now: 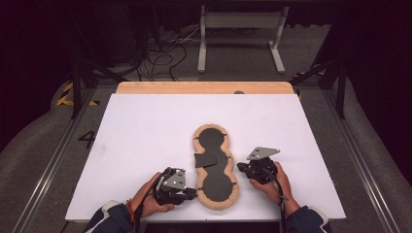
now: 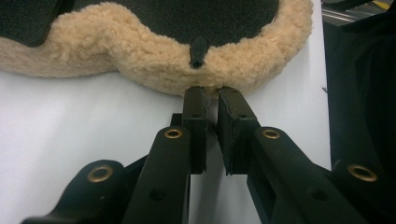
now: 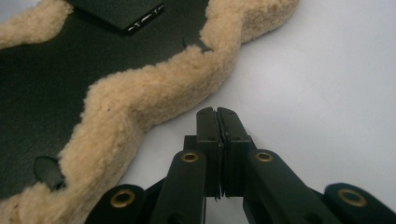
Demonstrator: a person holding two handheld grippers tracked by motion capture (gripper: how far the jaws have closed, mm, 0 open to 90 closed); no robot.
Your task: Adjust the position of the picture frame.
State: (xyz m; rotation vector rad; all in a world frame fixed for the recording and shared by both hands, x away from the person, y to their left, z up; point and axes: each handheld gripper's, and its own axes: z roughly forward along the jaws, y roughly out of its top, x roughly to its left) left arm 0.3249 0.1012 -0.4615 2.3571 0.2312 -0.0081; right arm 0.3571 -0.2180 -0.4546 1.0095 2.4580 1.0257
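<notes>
One fleece pad (image 1: 216, 167) lies on the white table (image 1: 145, 136), near its front edge and a little right of centre. It is shaped like three joined rounds, black on its upper face with a tan fleece rim all around. One small black flap (image 1: 205, 160) sits on its middle, at the left side, and small black tabs stick out along the rim.

The left gripper (image 1: 193, 192) lies at the pad's lower left. In the left gripper view its fingers (image 2: 195, 116) stand nearly closed, with a narrow slit between them, and their tips touch the fleece rim just below one tab (image 2: 198, 51). Whether any fleece is pinched between them I cannot tell.

The right gripper (image 1: 240, 167) lies at the pad's right side. In the right gripper view its fingers (image 3: 208, 128) are pressed together on nothing, their tips just beside the fleece rim, over bare table.

Two grippers, one in each hand.
</notes>
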